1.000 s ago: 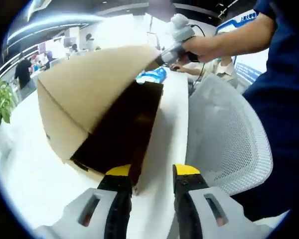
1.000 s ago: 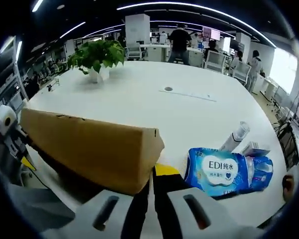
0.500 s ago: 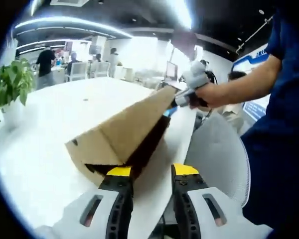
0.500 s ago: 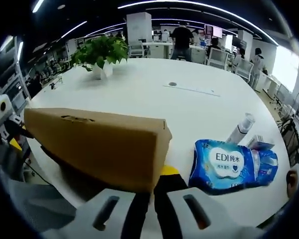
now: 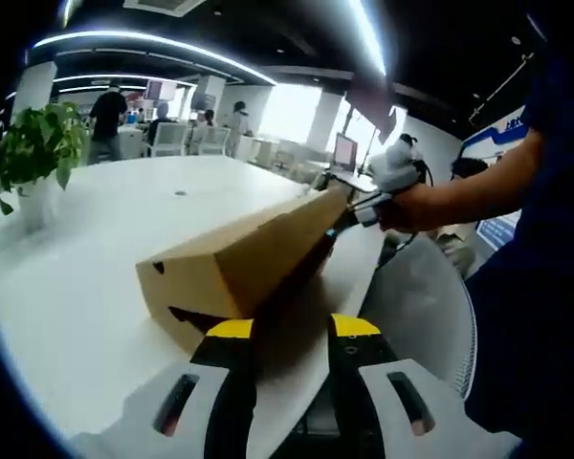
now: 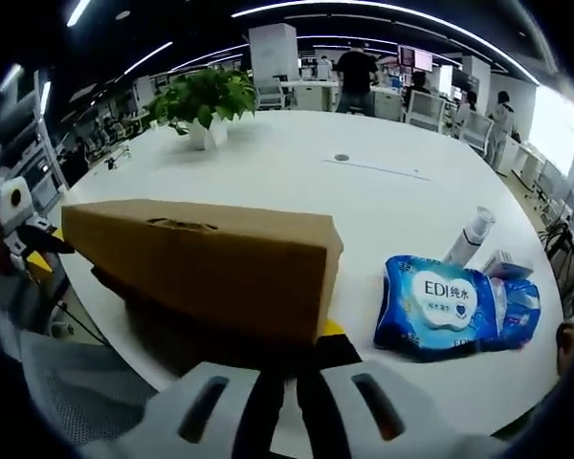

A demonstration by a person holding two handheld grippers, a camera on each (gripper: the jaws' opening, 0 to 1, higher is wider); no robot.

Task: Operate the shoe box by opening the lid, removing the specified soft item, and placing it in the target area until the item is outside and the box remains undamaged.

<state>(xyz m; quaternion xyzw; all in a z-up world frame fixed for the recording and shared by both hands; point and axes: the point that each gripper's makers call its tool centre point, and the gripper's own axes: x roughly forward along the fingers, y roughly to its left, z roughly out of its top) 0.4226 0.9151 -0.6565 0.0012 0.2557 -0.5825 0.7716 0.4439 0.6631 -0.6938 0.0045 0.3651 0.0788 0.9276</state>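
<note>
The brown shoe box sits on the white surface, just ahead of the left gripper. This gripper's yellow-tipped fingers stand apart and hold nothing; the near end of the box lies right in front of the left finger. The lid is lifted on one side and tilts up like a roof, with a dark gap under it. In the left gripper view, the right gripper shows past the far end of the box, held in a person's hand, and it touches the high corner of the lid there. In the right gripper view, the right gripper's fingers are pressed close together at the lid's lower edge, and the lid edge seems to be pinched between them. To the right of those fingers, near the box, lies a blue pack of wipes. A white bottle lies just behind the pack. A green plant stands far ahead on the surface. A white mesh chair is to the right of the left gripper's fingers.
</note>
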